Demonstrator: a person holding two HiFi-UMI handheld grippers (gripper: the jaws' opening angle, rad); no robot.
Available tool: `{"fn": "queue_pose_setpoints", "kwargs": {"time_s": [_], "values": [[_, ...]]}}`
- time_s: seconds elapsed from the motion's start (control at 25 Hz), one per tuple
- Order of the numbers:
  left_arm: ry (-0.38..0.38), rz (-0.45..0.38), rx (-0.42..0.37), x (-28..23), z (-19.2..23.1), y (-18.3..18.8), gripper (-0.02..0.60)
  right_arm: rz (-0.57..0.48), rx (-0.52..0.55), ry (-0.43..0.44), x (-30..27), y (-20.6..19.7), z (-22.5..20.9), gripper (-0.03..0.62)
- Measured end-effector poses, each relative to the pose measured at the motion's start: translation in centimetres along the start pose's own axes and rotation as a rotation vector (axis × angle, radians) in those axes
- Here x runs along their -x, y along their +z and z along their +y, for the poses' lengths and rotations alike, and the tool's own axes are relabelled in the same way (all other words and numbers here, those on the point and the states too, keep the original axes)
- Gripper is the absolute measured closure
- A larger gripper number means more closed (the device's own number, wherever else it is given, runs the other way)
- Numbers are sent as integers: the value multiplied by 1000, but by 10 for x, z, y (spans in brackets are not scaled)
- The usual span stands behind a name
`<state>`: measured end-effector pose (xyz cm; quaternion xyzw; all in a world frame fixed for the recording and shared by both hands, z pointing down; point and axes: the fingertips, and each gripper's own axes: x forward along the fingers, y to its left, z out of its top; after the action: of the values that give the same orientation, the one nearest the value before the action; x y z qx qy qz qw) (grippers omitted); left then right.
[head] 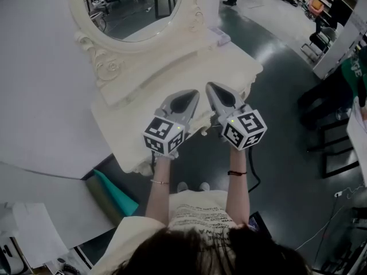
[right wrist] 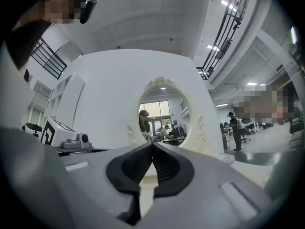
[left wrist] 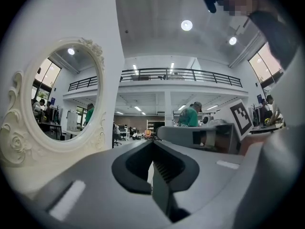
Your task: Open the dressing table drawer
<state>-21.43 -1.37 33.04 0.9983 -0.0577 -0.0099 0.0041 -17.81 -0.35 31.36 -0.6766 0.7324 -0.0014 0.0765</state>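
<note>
Left gripper (left wrist: 153, 144) and right gripper (right wrist: 152, 147) are both pressed together on nothing, held level side by side above the cream-white carved dressing table (head: 123, 128) and aimed at its oval mirror (head: 135, 4). I can't see the drawer itself from here. I judge it sits under the scalloped front edge (head: 202, 124), so below my grippers and back toward me. Its long axis would run along that edge, across both grippers, with neither hand clearly nearer. I'd need to drop down in front.
</note>
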Motion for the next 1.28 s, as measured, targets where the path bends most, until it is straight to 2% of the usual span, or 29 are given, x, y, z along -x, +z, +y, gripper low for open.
{"fn": "queue_pose_setpoints", "kwargs": {"time_s": [0.68, 1.04, 1.28], "values": [[-5, 20, 31, -37, -47, -19, 583, -4, -73, -22, 44, -4, -45, 591], [1, 35, 39, -60, -43, -23, 583, 0, -103, -17, 42, -10, -65, 591], [-11, 16, 53, -93, -28, -22, 583, -2, -97, -39, 31, -8, -100, 591]]}}
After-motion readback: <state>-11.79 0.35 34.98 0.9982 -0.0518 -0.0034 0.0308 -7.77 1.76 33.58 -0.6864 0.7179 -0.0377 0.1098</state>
